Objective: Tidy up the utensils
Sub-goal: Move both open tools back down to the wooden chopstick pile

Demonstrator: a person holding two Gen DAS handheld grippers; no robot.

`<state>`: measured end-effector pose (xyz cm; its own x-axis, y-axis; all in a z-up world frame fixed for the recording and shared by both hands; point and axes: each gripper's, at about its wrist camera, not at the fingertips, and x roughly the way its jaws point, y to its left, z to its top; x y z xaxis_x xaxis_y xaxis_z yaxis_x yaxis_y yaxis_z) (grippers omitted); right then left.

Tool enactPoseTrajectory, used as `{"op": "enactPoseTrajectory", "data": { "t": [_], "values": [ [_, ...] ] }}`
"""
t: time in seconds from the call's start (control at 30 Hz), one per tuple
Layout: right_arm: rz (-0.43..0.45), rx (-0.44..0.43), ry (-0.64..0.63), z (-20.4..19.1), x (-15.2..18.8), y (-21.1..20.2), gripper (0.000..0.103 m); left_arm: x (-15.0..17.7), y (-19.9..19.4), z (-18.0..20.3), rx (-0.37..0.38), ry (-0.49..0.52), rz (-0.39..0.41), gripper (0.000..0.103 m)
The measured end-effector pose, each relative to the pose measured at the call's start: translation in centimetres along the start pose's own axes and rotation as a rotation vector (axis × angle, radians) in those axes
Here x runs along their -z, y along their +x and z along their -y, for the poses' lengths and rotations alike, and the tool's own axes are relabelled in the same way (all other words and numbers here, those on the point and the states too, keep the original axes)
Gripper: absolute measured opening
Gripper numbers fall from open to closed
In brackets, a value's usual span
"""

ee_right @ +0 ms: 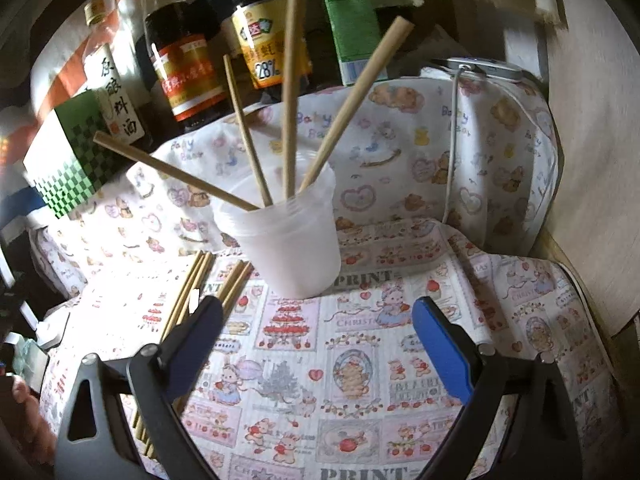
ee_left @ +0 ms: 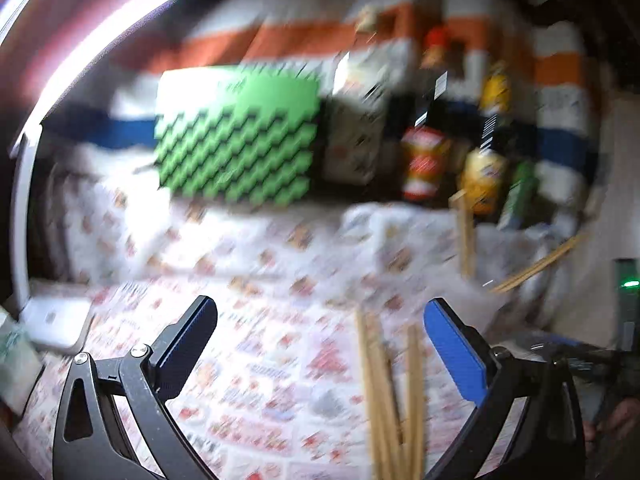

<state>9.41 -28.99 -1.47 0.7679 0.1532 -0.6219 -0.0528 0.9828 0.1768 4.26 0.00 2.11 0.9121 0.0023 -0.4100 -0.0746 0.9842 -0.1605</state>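
A translucent white cup stands on the printed cloth and holds several wooden chopsticks that fan out of its mouth. More chopsticks lie flat on the cloth to the cup's left. My right gripper is open in front of the cup, with only cloth between its fingers. In the blurred left wrist view my left gripper is open wide above the cloth. The loose chopsticks lie on the cloth just inside its right finger, untouched. The cup's chopsticks show at the right.
Sauce bottles and a green carton stand behind the cup. A green checkered box sits at the back left. A white device lies at the cloth's left edge. A wooden wall closes the right side.
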Motion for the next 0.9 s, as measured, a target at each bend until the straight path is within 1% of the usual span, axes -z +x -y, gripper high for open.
{"op": "enactPoseTrajectory", "data": {
  "t": [0.03,0.17,0.2,0.23,0.3,0.37,0.43,0.47,0.53,0.57,0.6,0.63,0.67,0.73,0.77,0.83,0.9],
  "values": [
    [-0.002,-0.003,-0.002,0.0,0.0,0.0,0.095,0.1,0.8,-0.3,-0.008,-0.015,-0.041,0.103],
    [-0.002,0.012,-0.02,-0.4,0.3,0.2,0.095,1.0,3.9,-1.6,0.01,-0.068,-0.197,0.103],
    [-0.006,0.021,-0.024,-0.5,0.3,0.4,0.095,1.4,4.7,-1.8,0.021,-0.073,-0.234,0.103],
    [-0.01,0.024,-0.025,-0.5,0.4,0.5,0.095,1.9,5.6,-1.9,0.049,-0.072,-0.279,0.103],
    [-0.026,0.025,-0.021,-0.4,0.5,1.0,0.095,2.7,7.2,-1.6,0.085,-0.051,-0.357,0.102],
    [-0.039,0.027,-0.015,-0.3,0.5,1.3,0.095,3.5,8.1,-1.2,0.073,-0.013,-0.398,0.096],
    [-0.046,0.031,-0.01,-0.1,0.5,1.4,0.095,3.9,8.6,-0.5,0.063,0.027,-0.433,0.084],
    [-0.048,0.032,-0.009,-0.1,0.5,1.4,0.095,4.0,8.9,-0.3,0.074,0.036,-0.458,0.079],
    [-0.056,0.03,-0.003,0.0,0.5,1.6,0.095,4.4,9.2,0.0,0.141,-0.002,-0.512,0.062],
    [-0.06,0.028,-0.001,0.1,0.5,1.7,0.095,4.5,9.3,0.1,0.175,-0.022,-0.533,0.059],
    [-0.064,0.028,0.001,0.1,0.4,1.7,0.095,4.5,9.4,0.3,0.196,-0.024,-0.545,0.054],
    [-0.065,0.029,0.002,0.1,0.4,1.7,0.095,4.5,9.3,0.6,0.201,-0.013,-0.549,0.049],
    [-0.064,0.031,0.002,0.1,0.4,1.7,0.095,4.4,9.2,1.0,0.194,0.011,-0.544,0.047],
    [-0.062,0.032,0.0,0.0,0.4,1.6,0.095,4.5,9.0,1.9,0.178,0.058,-0.532,0.038],
    [-0.06,0.032,-0.002,0.0,0.4,1.5,0.095,4.6,8.9,2.2,0.178,0.074,-0.531,0.037],
    [-0.057,0.035,-0.005,-0.1,0.4,1.4,0.095,4.9,8.9,2.6,0.173,0.092,-0.535,0.031],
    [-0.056,0.04,-0.005,-0.1,0.4,1.4,0.095,5.1,8.8,3.1,0.135,0.127,-0.532,0.031]
  ]
}}
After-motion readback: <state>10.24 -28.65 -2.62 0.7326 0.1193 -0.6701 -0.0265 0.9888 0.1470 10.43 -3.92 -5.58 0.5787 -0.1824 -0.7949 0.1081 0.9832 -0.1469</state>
